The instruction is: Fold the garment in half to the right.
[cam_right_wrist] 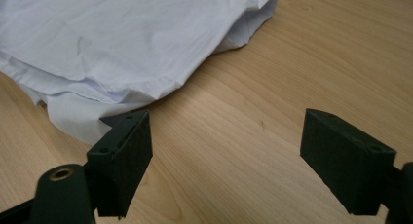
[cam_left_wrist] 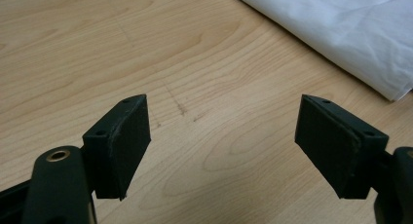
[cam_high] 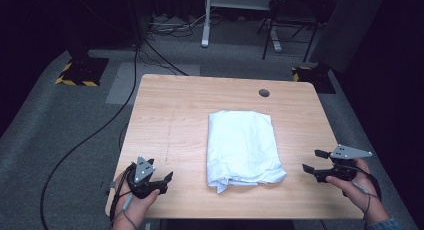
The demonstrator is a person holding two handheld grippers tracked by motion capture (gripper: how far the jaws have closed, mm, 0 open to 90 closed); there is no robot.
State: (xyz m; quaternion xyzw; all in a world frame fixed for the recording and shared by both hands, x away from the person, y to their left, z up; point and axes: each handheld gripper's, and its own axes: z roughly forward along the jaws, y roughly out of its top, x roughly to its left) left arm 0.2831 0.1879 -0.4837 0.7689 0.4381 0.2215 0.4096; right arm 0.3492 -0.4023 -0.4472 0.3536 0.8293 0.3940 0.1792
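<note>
Dim room, grey carpet [cam_high: 60, 120], floor cables [cam_high: 100, 125], white desk frame [cam_high: 205, 20]

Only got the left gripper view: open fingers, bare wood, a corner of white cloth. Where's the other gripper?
Observer: The right gripper is at the table's right edge, apart from the folded white cloth.
Operator: Open?
Observer: Yes, its fingers are spread with nothing between them.
Operator: Cloth tidy?
Observer: Its near end is rumpled, loose layers sticking out.
</note>
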